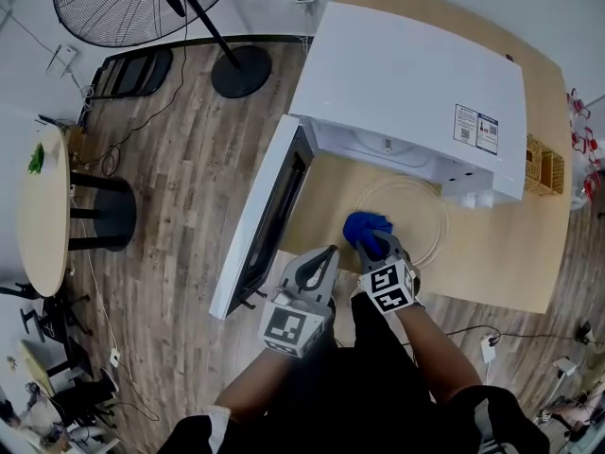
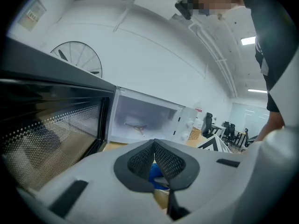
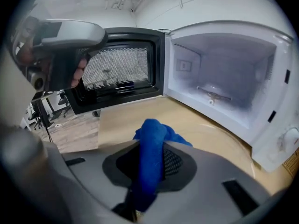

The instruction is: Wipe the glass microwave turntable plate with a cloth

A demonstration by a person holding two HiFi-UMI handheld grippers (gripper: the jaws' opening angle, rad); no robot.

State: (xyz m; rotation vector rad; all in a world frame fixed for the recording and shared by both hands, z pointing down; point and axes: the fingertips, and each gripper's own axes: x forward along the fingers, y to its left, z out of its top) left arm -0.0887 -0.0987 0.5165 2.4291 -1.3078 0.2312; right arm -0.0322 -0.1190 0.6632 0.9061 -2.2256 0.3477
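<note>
The clear glass turntable plate (image 1: 427, 208) lies flat on the wooden table in front of the open microwave; in the right gripper view its rim (image 3: 232, 142) curves past the jaws. My right gripper (image 1: 375, 247) is shut on a blue cloth (image 1: 366, 227), which rests over the plate's near-left part. The cloth (image 3: 152, 141) bulges out between the right gripper's (image 3: 152, 149) jaws. My left gripper (image 1: 324, 256) hovers just left of the plate, jaws together and empty (image 2: 154, 144). Behind its jaws a bit of blue cloth (image 2: 155, 173) shows.
The white microwave (image 1: 416, 83) stands at the table's back, its cavity (image 3: 224, 78) empty except for the roller ring. Its door (image 1: 269, 211) swings open to the left, close to my left gripper. A floor fan (image 1: 151, 3) and a round table (image 1: 43, 206) stand on the floor to the left.
</note>
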